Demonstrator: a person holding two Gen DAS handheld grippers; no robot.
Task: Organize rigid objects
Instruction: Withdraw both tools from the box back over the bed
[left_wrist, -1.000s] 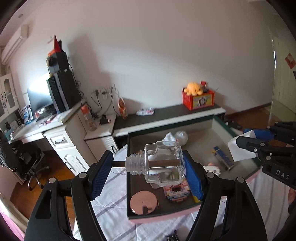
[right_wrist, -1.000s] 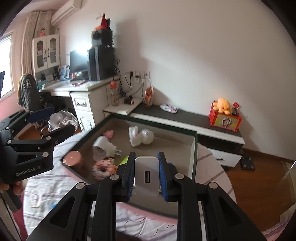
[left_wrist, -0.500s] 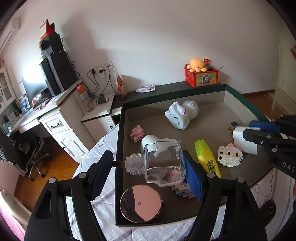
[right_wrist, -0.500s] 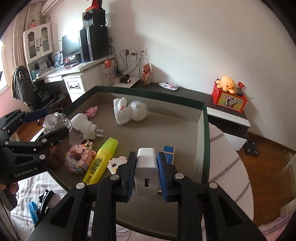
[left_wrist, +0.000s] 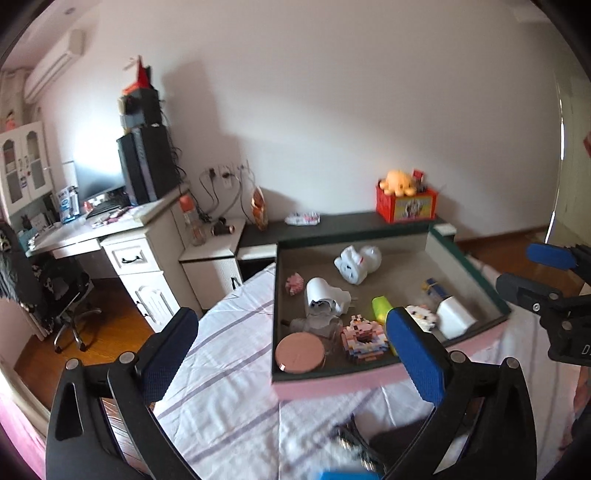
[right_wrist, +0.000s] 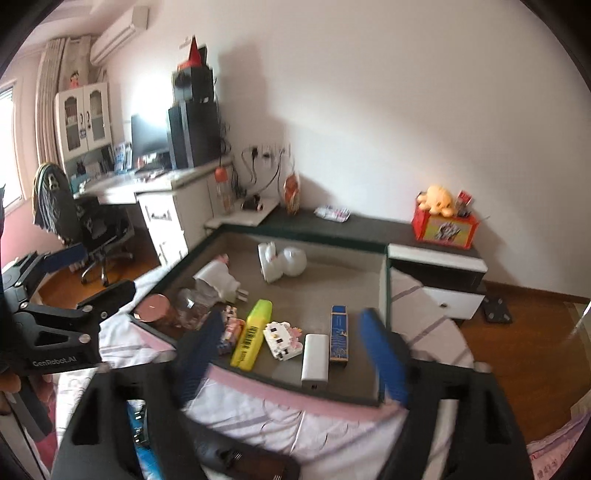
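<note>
So both our grippers are empty right now: the left gripper (left_wrist: 291, 350) has its jaws spread wide with nothing between them, and the right gripper (right_wrist: 291, 354) is apart too, pulled back to the near edge of the tray (right_wrist: 384, 291). Both sets of jaws have just been opening, which we'd guess is the let-go after a drop-off, so the stuff stays put while we back away

The glass bottle (left_wrist: 314, 326) now lies in the tray's near left corner, right beside the pink lid (left_wrist: 300, 352) and the block donut (left_wrist: 365, 338). The white charger (right_wrist: 314, 356) lies flat by the front wall, between the block kitty (right_wrist: 282, 339) and the blue box (right_wrist: 339, 338), with the yellow highlighter (right_wrist: 253, 338) a bit further left. Everything's clustered at the near side, probably because that's the easy reach

Compared with a second ago, we had the bottle clamped in the left and the charger clamped in the right, both above the tray; now both are down inside it
</note>
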